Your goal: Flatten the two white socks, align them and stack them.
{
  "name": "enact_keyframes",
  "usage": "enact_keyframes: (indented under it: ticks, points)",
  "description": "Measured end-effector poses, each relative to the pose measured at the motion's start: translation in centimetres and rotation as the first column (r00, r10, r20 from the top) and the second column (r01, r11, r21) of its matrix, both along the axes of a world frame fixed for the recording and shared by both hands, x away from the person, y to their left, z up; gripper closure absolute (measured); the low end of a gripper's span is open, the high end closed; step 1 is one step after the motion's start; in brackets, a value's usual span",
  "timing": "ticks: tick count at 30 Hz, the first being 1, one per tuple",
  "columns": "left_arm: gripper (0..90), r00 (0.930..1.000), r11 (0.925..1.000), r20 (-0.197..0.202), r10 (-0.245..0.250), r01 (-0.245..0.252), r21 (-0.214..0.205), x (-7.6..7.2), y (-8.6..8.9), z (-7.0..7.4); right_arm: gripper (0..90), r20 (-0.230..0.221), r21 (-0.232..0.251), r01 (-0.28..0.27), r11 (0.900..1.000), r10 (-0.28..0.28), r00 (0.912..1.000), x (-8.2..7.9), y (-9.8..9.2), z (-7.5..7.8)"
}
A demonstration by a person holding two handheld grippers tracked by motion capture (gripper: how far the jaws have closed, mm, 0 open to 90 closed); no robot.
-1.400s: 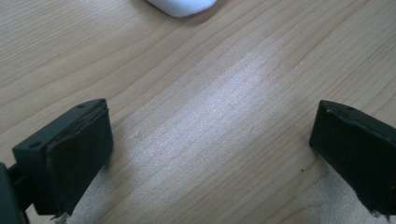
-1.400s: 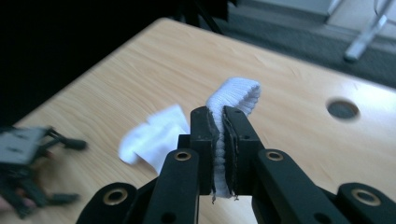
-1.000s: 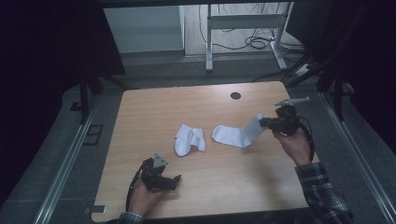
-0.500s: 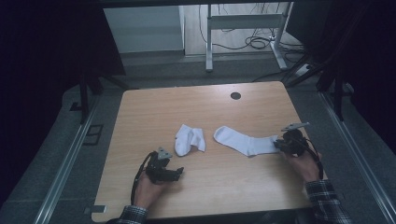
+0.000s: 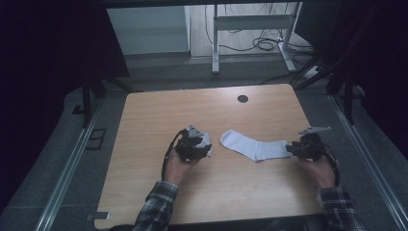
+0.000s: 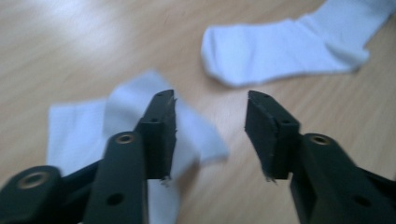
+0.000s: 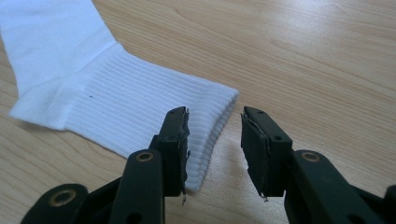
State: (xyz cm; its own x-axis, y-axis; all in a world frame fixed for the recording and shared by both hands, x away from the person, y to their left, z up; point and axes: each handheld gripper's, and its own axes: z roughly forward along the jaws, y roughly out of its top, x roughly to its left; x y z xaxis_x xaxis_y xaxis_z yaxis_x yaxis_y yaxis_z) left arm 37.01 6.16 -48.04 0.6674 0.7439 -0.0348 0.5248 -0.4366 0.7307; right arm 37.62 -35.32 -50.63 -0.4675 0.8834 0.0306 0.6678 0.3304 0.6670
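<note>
- Moved since a second ago: left gripper (image 5: pixel 200 144) carried from the near edge up to the folded sock (image 5: pixel 207 143); right gripper (image 5: pixel 291 149) brought down from mid-air to the surface (image 5: pixel 159 110), with the long sock (image 5: pixel 250 144) no longer dangling but lying flat.
- Nearest, in the left gripper view: jaws just closing yet apart, clamped on nothing; a fold of the folded sock (image 6: pixel 74 126) lies under and behind the left-hand jaw, bare wood in most of the gap.
- In the right gripper view: jaws just opening, apart, pressing on nothing; ribbed cuff (image 7: pixel 205 121) of the long sock (image 7: pixel 93 93) lies on the wood with its edge just beside the left-hand jaw, so let go by the look of it.
- Further in, toward the middle of the surface: long sock stretched out, toe toward the folded sock, cuff toward the right gripper; a strip of bare wood between the two socks.
- Judged done: one sock laid out straight and released.
- Judged left: grip on the folded sock not yet made; unfolding it, then probably matching it with the long sock.
- Farthest: dark round hole (image 5: pixel 243 98) near the far edge, well apart from both socks.
</note>
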Motion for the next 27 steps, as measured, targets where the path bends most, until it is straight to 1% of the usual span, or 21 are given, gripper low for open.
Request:
enact_keyframes:
  ticks: [2,4,7,9,13,15,17,18,20,21,22,23,24,25,27]
  points:
    - [61.3,1.0,1.0,-0.005,-0.002,0.002,-0.002,1.1,-1.3,-0.2,61.2,0.006,-0.002,-0.003,1.0,0.003,1.0,-0.1,0.0,0.0]
    - [63.8,0.9999,0.9999,-0.01,0.006,-0.006,0.008,2.1,-2.5,-0.6,62.2,0.011,-0.007,-0.007,1.0,0.007,0.9999,-0.2,0.0,0.0]
    - [64.2,0.9995,0.9998,-0.026,0.019,-0.018,0.012,3.4,-3.9,-1.4,64.5,0.013,-0.003,-0.013,0.9999,0.013,0.9998,-0.2,0.0,0.0]
    - [62.1,0.9989,0.9994,-0.033,0.032,-0.032,0.016,4.1,-4.7,-2.0,65.0,0.012,0.002,-0.016,0.9999,0.016,0.9998,-0.2,0.0,0.0]
    - [59.5,0.9975,0.9972,-0.034,0.062,-0.06,0.045,5.1,-5.6,-3.0,63.6,0.013,0.004,-0.018,0.9998,0.017,0.9998,-0.2,0.1,-0.1]
    - [58.2,0.9965,0.9965,-0.043,0.072,-0.07,0.046,5.5,-5.8,-3.5,60.4,0.012,0.001,-0.019,0.9998,0.019,0.9998,-0.1,0.3,-0.2]
    - [57.1,0.996,0.9961,-0.05,0.074,-0.072,0.051,5.8,-6.0,-4.0,58.2,0.007,-0.014,-0.022,0.9997,0.022,0.9997,0.0,0.6,-0.5]
    - [57.4,0.996,0.9961,-0.054,0.072,-0.069,0.054,5.9,-6.1,-4.2,58.3,0.002,-0.03,-0.024,0.9993,0.024,0.9997,0.1,0.7,-0.7]
    - [60.8,0.9955,0.9955,-0.066,0.069,-0.065,0.069,6.1,-6.2,-4.6,60.5,-0.017,-0.067,-0.023,0.9975,0.022,0.9996,0.3,1.0,-1.1]
    - [63.9,0.9955,0.9954,-0.072,0.062,-0.056,0.077,6.1,-6.3,-4.9,63.8,-0.029,-0.065,-0.027,0.9975,0.025,0.9993,0.4,1.0,-1.2]
    - [67.8,0.9955,0.9955,-0.078,0.054,-0.048,0.082,6.1,-6.4,-5.0,70.0,-0.04,-0.049,-0.028,0.9984,0.026,0.9989,0.5,1.0,-1.3]
    - [72.5,0.9961,0.9966,-0.076,0.045,-0.039,0.072,6.0,-6.4,-5.1,74.8,-0.052,-0.033,-0.033,0.9989,0.031,0.9982,0.5,1.1,-1.3]
    - [78.0,0.9958,0.997,-0.079,0.046,-0.041,0.066,5.9,-6.4,-5.1,79.2,-0.06,-0.032,-0.036,0.9989,0.034,0.9977,0.5,1.1,-1.3]
    - [82.4,0.996,0.997,-0.077,0.046,-0.041,0.066,5.8,-6.4,-5.1,81.4,-0.062,-0.037,-0.04,0.9985,0.038,0.9974,0.4,1.2,-1.2]
    - [85.0,0.9975,0.9967,-0.06,0.036,-0.032,0.075,5.5,-6.4,-4.8,83.4,-0.065,-0.044,-0.046,0.998,0.043,0.997,0.4,1.3,-1.0]
